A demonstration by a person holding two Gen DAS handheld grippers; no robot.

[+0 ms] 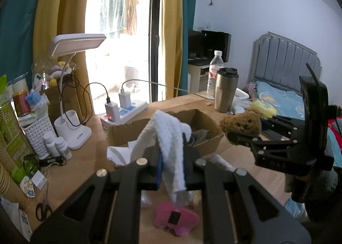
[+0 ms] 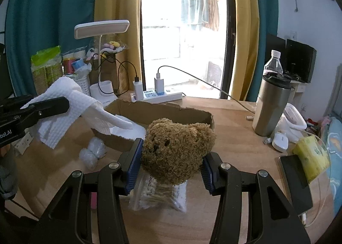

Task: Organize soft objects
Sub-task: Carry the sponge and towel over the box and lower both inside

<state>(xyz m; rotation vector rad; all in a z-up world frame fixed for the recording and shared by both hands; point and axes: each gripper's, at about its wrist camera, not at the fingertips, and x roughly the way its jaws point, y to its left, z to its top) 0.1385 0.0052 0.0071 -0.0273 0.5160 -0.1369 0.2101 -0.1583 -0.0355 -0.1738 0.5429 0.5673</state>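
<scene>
Two grippers, both loaded. Right gripper (image 2: 171, 164) clenched on brown teddy bear (image 2: 178, 151), blue pads (image 2: 134, 166) pressing its sides, bear lifted above a clear bag of cotton swabs (image 2: 158, 193) lying on the wooden table (image 2: 235, 148). Left gripper (image 1: 172, 164) clamped on white waffle cloth (image 1: 168, 137), cloth draped over and hanging between the fingers, off the table. Pink plush (image 1: 176, 218) lies on the table below it. Just behind: open cardboard box (image 2: 162, 111) with something white and grey inside; the cloth hangs at its near-left edge, the bear in front of its near-right corner. Right of box: steel tumbler (image 2: 271, 105), water bottle (image 2: 273, 63) behind it. Farther back: power strip (image 2: 162, 94), desk lamp (image 2: 102, 30), curtains, bright window.
</scene>
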